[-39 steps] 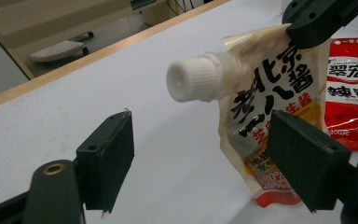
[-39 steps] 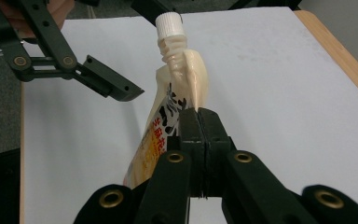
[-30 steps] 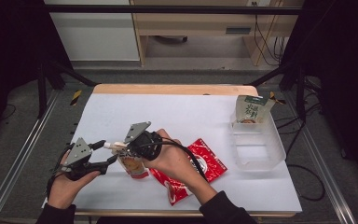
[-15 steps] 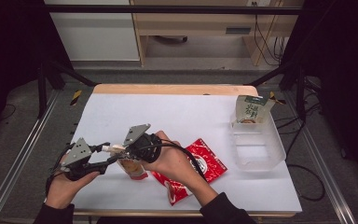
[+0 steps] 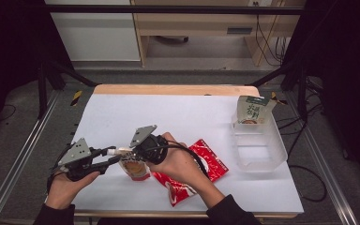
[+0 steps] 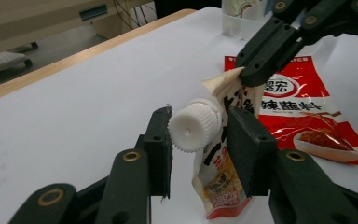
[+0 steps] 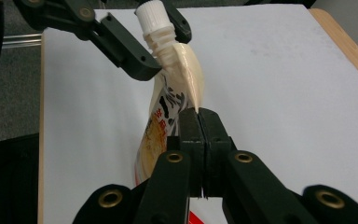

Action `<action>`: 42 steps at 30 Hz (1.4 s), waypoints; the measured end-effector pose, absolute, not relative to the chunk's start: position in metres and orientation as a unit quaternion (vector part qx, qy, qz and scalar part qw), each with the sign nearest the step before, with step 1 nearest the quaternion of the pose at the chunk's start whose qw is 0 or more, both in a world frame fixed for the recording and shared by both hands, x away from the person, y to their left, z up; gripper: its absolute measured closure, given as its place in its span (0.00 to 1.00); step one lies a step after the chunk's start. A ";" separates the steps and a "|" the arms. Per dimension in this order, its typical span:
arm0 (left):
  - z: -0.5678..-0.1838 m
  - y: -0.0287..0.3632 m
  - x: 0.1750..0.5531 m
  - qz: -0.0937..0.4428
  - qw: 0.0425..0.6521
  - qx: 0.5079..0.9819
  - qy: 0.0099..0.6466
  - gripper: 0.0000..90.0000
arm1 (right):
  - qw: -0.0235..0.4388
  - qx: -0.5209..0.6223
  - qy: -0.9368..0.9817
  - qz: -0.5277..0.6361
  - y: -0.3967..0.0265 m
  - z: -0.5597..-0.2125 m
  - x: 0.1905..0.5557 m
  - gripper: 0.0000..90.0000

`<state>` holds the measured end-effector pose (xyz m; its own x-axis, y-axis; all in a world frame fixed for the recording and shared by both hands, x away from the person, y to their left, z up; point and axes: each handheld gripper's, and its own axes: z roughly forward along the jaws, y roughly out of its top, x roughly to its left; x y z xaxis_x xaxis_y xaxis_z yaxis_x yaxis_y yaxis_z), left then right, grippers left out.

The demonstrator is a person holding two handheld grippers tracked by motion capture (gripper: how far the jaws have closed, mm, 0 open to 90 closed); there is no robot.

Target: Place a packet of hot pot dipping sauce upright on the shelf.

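Observation:
A cream spout pouch [image 5: 133, 168] with a white screw cap [image 6: 196, 126] stands near the table's front left. My right gripper [image 7: 199, 116] is shut on the pouch's upper corner [image 7: 191, 88] and holds it upright. From the left, my left gripper [image 5: 117, 157] reaches level to the cap [image 7: 150, 11]. Its jaws have just been closing and stand on either side of the cap. One pad [image 6: 161, 140] touches the cap's ridged rim, and the other pad [image 6: 247, 144] stays just off it beside the pouch's neck. The right gripper's jaws [image 6: 254, 70] pinch the corner behind the cap.
A red sauce sachet [image 5: 192, 171] lies flat under the right forearm. At the right edge a clear plastic bin [image 5: 258, 145] holds a green-and-white pouch [image 5: 253, 110] standing at its far end. The white table top [image 5: 178, 112] ends in a wooden strip at the back.
The left gripper's jaws have narrowed around the white cap. Both hands and the pouch stay nearly where they were.

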<state>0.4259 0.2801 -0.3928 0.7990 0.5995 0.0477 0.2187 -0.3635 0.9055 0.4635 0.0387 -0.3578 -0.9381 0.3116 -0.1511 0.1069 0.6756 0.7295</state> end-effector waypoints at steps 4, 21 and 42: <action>-0.392 0.276 0.426 0.182 0.503 0.808 0.247 0.68 | 0.131 0.115 0.906 0.385 0.034 -0.359 0.464 1.00; -0.388 0.264 0.425 0.175 0.488 0.820 0.241 0.80 | 0.131 0.115 0.908 0.382 0.027 -0.361 0.462 0.99; -0.335 0.243 0.433 0.170 0.454 0.859 0.168 0.81 | 0.166 0.064 0.923 0.342 0.006 -0.340 0.462 0.37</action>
<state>0.4326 0.2427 -0.3349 0.8862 0.4421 0.1387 0.1344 -0.5317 0.8362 0.4622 0.0056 -0.3404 -0.9368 0.2324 -0.2616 0.0054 0.7571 0.6533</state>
